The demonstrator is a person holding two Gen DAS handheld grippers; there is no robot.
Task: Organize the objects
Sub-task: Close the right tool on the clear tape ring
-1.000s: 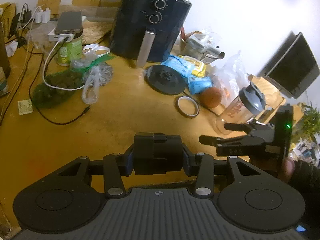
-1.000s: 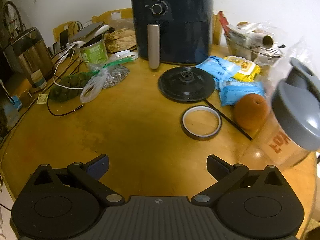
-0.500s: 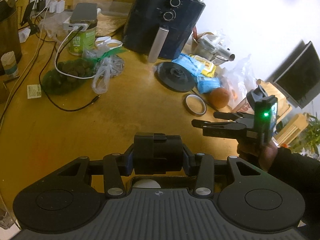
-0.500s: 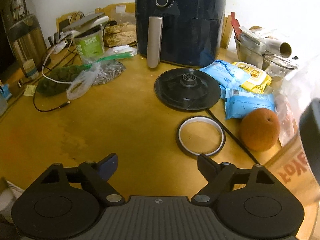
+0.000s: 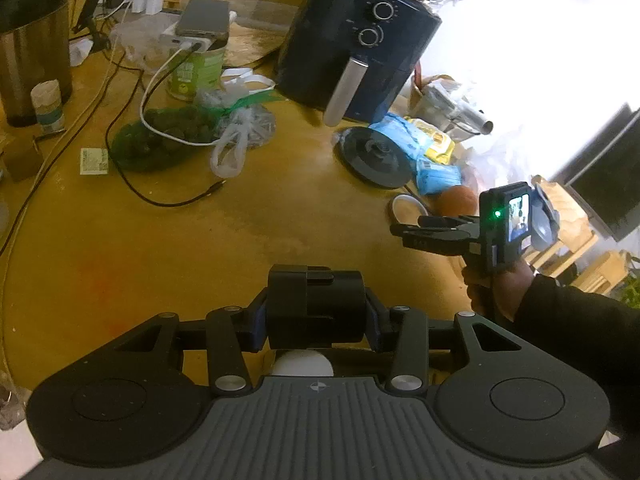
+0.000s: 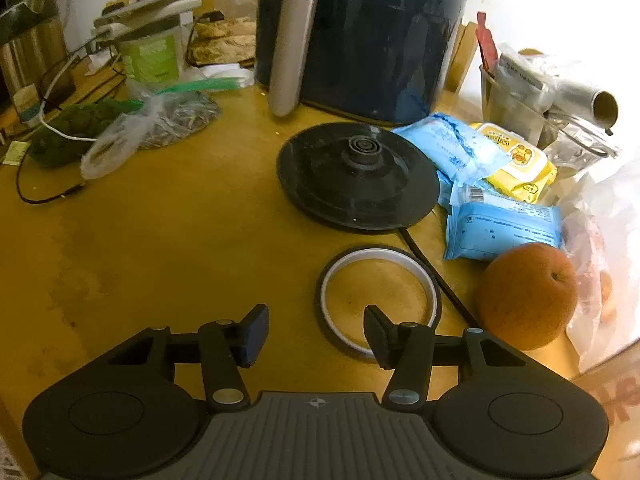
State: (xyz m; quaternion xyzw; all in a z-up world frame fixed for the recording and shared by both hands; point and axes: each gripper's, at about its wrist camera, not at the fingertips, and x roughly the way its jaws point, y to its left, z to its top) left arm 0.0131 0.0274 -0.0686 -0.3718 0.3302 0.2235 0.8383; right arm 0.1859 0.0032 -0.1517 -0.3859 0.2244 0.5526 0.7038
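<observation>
My left gripper is shut on a black boxy object and holds it above the near edge of the yellow table. My right gripper is open and empty, low over the table; its right finger overlaps the near rim of a tape ring. It also shows in the left wrist view, beside the ring and an orange. The orange lies right of the ring.
A dark air fryer stands at the back, a black kettle base with its cord in front. Blue and yellow wipe packs, bags of seeds and greens, a green can, cables and a metal bin crowd the table.
The right gripper moved forward toward the tape ring and its jaws narrowed. The left gripper pulled back and up, still holding the black object.
</observation>
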